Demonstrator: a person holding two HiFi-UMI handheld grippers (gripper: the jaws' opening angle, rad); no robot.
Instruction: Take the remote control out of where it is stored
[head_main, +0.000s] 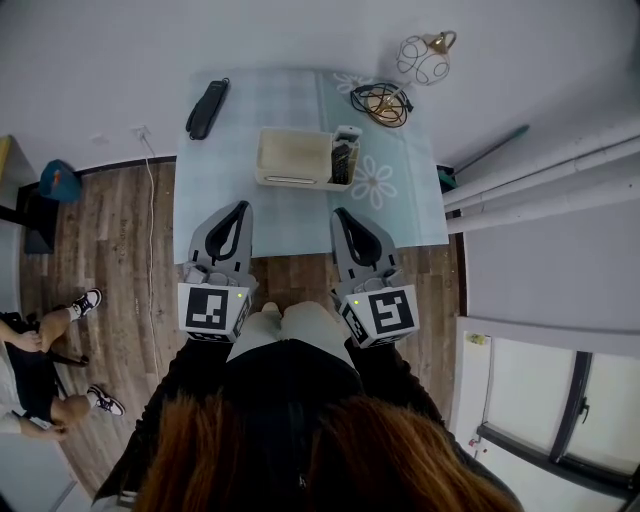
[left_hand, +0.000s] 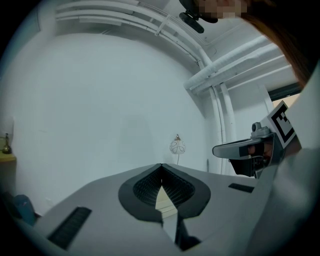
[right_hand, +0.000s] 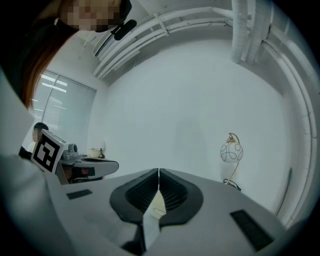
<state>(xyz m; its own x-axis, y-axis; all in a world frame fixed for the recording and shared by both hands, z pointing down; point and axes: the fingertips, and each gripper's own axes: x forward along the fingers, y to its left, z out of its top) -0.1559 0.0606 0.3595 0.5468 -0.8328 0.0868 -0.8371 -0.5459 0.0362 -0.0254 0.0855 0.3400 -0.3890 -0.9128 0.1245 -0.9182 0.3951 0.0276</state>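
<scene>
Worktop (head_main: 300, 225) under a pale checked cloth, its far edge at the wall. One beige storage box (head_main: 290, 158) sits mid-worktop. It has one wide compartment, apparently bare, and one narrow slot at its right end.

Remote control (head_main: 341, 163): dark body, standing on end in that slot, top clear of the rim. Stored upright like this, it likely leaves a free end to pinch from above. A paler slim item (head_main: 347, 133) shares the slot behind it. It may be a second remote; cannot tell.

Left gripper (head_main: 240, 208) and right gripper (head_main: 340, 214) are held side by side over the near edge, both aimed at the box and well short of it. The jaws of each meet tip to tip with nothing between them. My reading is an approach posture. The right gripper lines up closer with the slot and would have to part its jaws first.

Counts:
- Grippers: two.
- Box: one, with two compartments.
- Remotes: one certain, perhaps two.
- Dark oblong object (head_main: 207, 108): one, at the far left corner.
- Wire basket (head_main: 382, 103): one, at the far right corner.
- Globe lamp (head_main: 424, 58): one, beyond the worktop.
</scene>
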